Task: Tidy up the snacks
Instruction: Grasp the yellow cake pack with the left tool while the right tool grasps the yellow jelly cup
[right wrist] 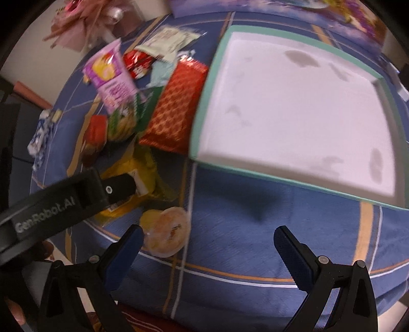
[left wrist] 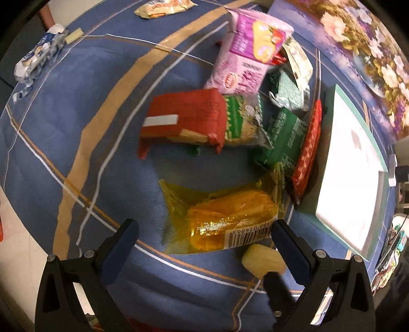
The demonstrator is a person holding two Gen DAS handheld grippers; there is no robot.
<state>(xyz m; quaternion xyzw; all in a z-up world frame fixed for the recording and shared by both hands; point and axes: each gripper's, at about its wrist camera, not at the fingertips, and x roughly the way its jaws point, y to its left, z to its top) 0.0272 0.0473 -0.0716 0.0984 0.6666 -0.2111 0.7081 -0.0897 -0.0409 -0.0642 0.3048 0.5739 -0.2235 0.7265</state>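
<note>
My left gripper (left wrist: pixel 204 237) is open, its fingers on either side of a yellow transparent snack packet (left wrist: pixel 230 217) lying on the blue cloth. From the right wrist view the left gripper (right wrist: pixel 76 194) reaches over that yellow packet (right wrist: pixel 143 178). A small round yellow snack (left wrist: pixel 263 260) lies just right of the packet. My right gripper (right wrist: pixel 208 245) is open above the cloth, with the round snack (right wrist: pixel 166 235) beside its left finger. An empty white tray with a teal rim (right wrist: pixel 294 115) sits ahead of it. Beyond lie a red pack (left wrist: pixel 184 120), a pink pack (left wrist: pixel 248 58) and green packs (left wrist: pixel 283 138).
A red patterned pack (right wrist: pixel 176 107) leans against the tray's left rim (left wrist: pixel 329 107). A blue-and-white wrapper (left wrist: pixel 38 58) and a pale packet (left wrist: pixel 163 7) lie far left on the cloth. A floral board (left wrist: pixel 370 51) borders the back. The table edge curves close below both grippers.
</note>
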